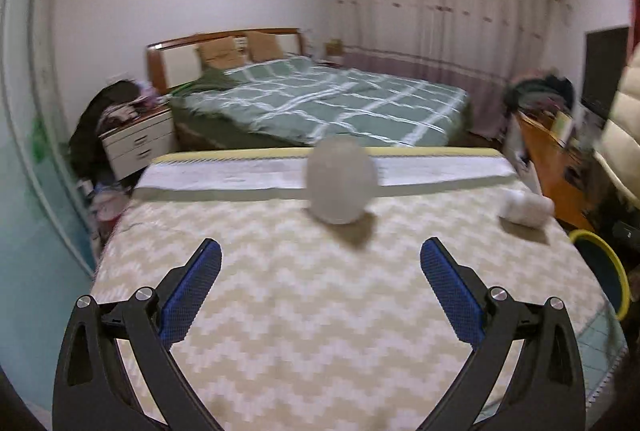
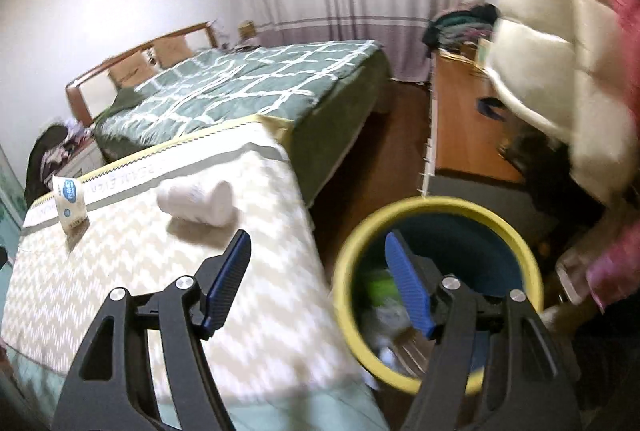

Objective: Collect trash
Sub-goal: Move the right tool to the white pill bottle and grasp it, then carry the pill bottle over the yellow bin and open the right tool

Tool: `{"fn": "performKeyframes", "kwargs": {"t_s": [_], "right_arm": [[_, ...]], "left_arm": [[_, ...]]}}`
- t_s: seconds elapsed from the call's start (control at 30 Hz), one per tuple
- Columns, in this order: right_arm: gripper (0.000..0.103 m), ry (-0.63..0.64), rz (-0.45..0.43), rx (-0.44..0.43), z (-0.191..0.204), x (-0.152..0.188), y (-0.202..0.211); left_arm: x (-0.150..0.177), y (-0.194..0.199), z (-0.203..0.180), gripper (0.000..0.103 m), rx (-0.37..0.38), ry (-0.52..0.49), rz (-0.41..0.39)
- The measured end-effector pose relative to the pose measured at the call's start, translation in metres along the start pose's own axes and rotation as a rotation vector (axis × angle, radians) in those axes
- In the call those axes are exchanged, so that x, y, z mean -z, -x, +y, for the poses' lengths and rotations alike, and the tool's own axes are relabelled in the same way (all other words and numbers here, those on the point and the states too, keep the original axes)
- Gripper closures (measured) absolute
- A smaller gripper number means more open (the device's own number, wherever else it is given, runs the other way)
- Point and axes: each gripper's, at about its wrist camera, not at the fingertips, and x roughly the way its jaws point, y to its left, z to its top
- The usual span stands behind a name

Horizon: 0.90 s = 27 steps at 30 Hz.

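While the left gripper [image 1: 320, 263] hung wide apart and empty over the zigzag mattress [image 1: 300, 311], I saw a blurred pale round item [image 1: 341, 179] at 12 o'clock, apparently free of the surface. The right gripper [image 2: 318, 263] was parted too, nothing between the pads. A white crumpled wad [image 2: 196, 201] lay at its 11 o'clock and a small packet [image 2: 71, 205] farther left. The yellow-rimmed bin [image 2: 440, 205] sat at 1 o'clock, already holding scraps. My call: settle first, straddle the wad square, close gently.
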Motion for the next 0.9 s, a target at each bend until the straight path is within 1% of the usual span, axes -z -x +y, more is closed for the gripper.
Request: {"fn": "performKeyframes", "kwargs": {"t_s": [0.03,0.1,0.2,0.3,0.33,0.4,0.47,0.53,0.6,0.8,0.9], "right_arm": [[0.037,0.008,0.013,-0.031,0.010,-0.006,-0.010],[0.037,0.022,0.037,-0.089,0.028,-0.017,-0.027],[0.036,0.055,0.070,-0.126,0.053,-0.030,-0.049],[0.030,0.084,0.098,-0.128,0.077,-0.038,-0.069],[0.025,0.084,0.104,-0.124,0.083,-0.040,-0.075],[0.021,0.072,0.112,-0.111,0.092,-0.040,-0.084],[0.019,0.057,0.121,-0.102,0.099,-0.040,-0.090],[0.014,0.058,0.117,-0.068,0.107,-0.040,-0.094],[0.012,0.077,0.111,-0.016,0.114,-0.040,-0.098],[0.010,0.053,0.131,0.078,0.122,-0.039,-0.113],[0.009,0.033,0.153,0.085,0.123,-0.035,-0.122]], "left_arm": [[0.002,-0.003,0.008,0.005,-0.003,0.023,0.004],[0.004,-0.008,0.020,0.005,0.017,0.055,0.022],[0.006,-0.012,0.027,0.005,0.035,0.070,0.033],[0.006,-0.013,0.020,0.005,0.038,0.063,0.034],[0.007,-0.011,0.016,0.005,0.036,0.061,0.031],[0.007,-0.009,0.013,0.005,0.028,0.055,0.027],[0.006,-0.007,0.011,0.005,0.027,0.053,0.026],[0.007,-0.006,0.010,0.005,0.031,0.056,0.029],[0.007,-0.006,0.010,0.005,0.039,0.059,0.039],[0.008,-0.003,0.006,0.005,0.066,0.059,0.041],[0.009,0.001,0.005,0.005,0.075,0.062,0.031]]}}
